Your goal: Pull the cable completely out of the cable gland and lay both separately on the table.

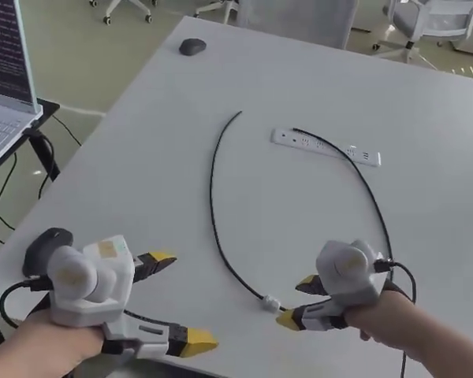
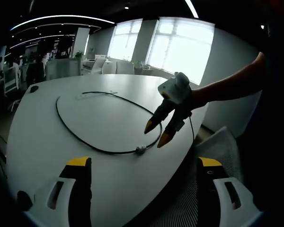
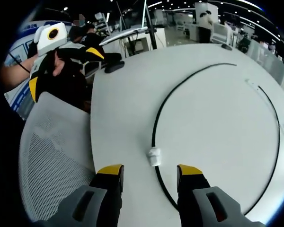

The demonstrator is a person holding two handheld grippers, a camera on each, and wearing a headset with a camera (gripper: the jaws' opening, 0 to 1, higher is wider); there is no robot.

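A long black cable [image 1: 214, 206] lies in a wide loop on the white table [image 1: 142, 181]. A small white cable gland [image 1: 270, 302] sits threaded on it near the front edge. My right gripper [image 1: 297, 301] is open, its yellow tips just right of the gland and not touching it. In the right gripper view the gland [image 3: 154, 156] lies just ahead of the gap in my right gripper [image 3: 150, 170]. My left gripper [image 1: 180, 299] hangs open at the front left, apart from the cable. In the left gripper view, the gland [image 2: 140, 150] lies beside the right gripper [image 2: 156, 134].
A white power strip [image 1: 325, 147] lies at the back with the cable crossing it. One dark mouse [image 1: 192, 46] sits far back, another [image 1: 47, 244] at the left edge. A laptop [image 1: 0, 87] stands off the table's left side. Office chairs [image 1: 426, 24] stand behind.
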